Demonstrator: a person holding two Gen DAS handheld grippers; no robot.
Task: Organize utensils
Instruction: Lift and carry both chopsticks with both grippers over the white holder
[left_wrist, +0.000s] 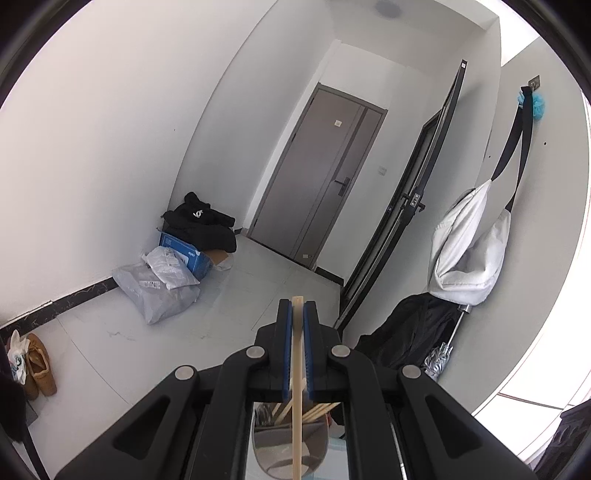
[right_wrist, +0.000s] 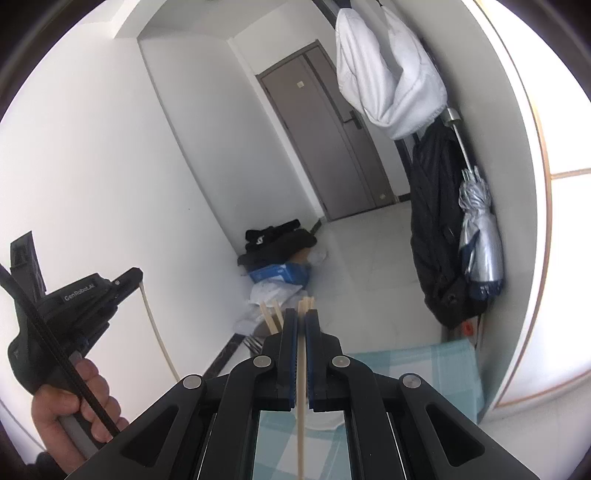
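Your left tongs (left_wrist: 297, 308) were clenched on one chopstick (left_wrist: 297, 406); your right tongs (right_wrist: 301, 315) were clenched on another chopstick (right_wrist: 301, 387); both sticks were held above the checked tabletop (right_wrist: 424, 365); more chopsticks (left_wrist: 317, 410) stood below in a holder; I judged sorting barely begun, neither stick yet placed.

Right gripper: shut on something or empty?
Shut on chopsticks. The right gripper has its blue-padded fingers pressed against pale wooden chopsticks that stick out past the tips and run down below them.
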